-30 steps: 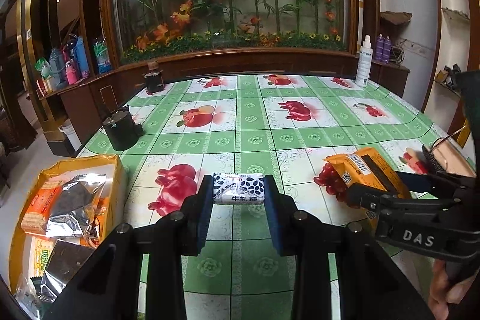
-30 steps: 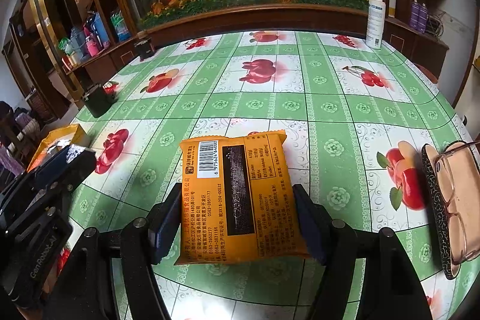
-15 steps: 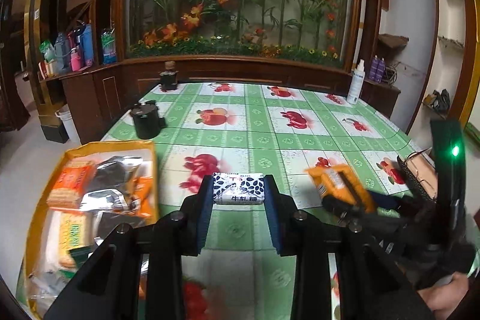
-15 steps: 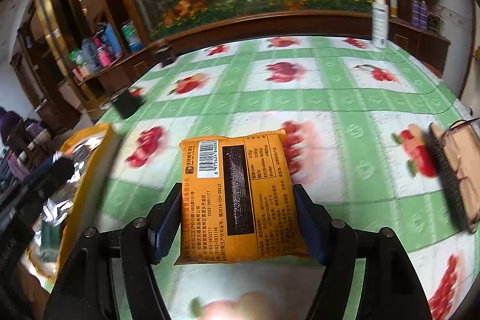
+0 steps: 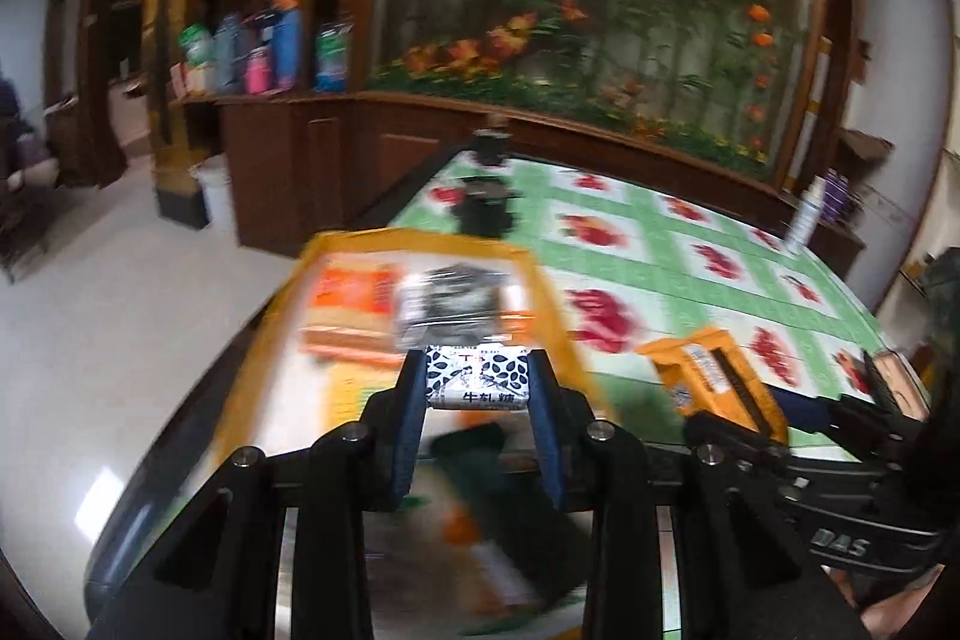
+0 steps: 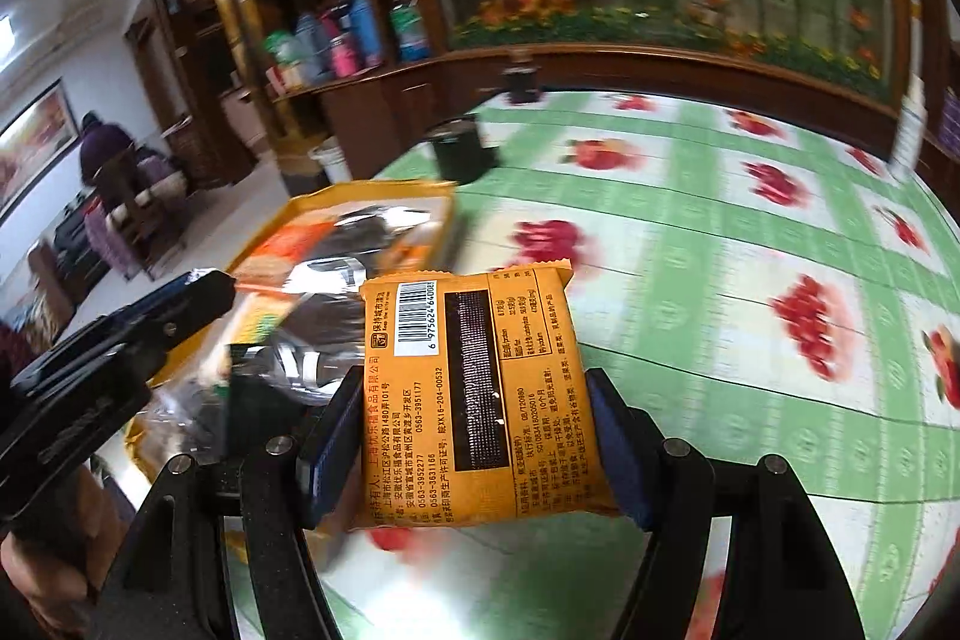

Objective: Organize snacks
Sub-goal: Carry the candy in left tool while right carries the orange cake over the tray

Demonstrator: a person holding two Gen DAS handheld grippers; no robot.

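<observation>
My left gripper (image 5: 478, 379) is shut on a small black-and-white candy bar (image 5: 478, 377) and holds it above the yellow snack box (image 5: 540, 274), which holds orange and silver packets. My right gripper (image 6: 465, 400) is shut on an orange snack packet (image 6: 474, 400), barcode side up, just right of the box (image 6: 366, 193). The packet also shows in the left wrist view (image 5: 711, 379), at the right. The left gripper shows in the right wrist view (image 6: 198, 289), at the left over the box.
The table has a green-and-white fruit-print cloth (image 6: 720, 244). A black pot (image 6: 459, 148) stands beyond the box and a second dark jar (image 6: 521, 79) at the far edge. A white spray bottle (image 5: 807, 214) stands far right. A brown case (image 5: 897, 385) lies at the right edge.
Both grippers have swung left, from over the table's middle to the yellow box, each still holding its snack. The view is motion-blurred.
</observation>
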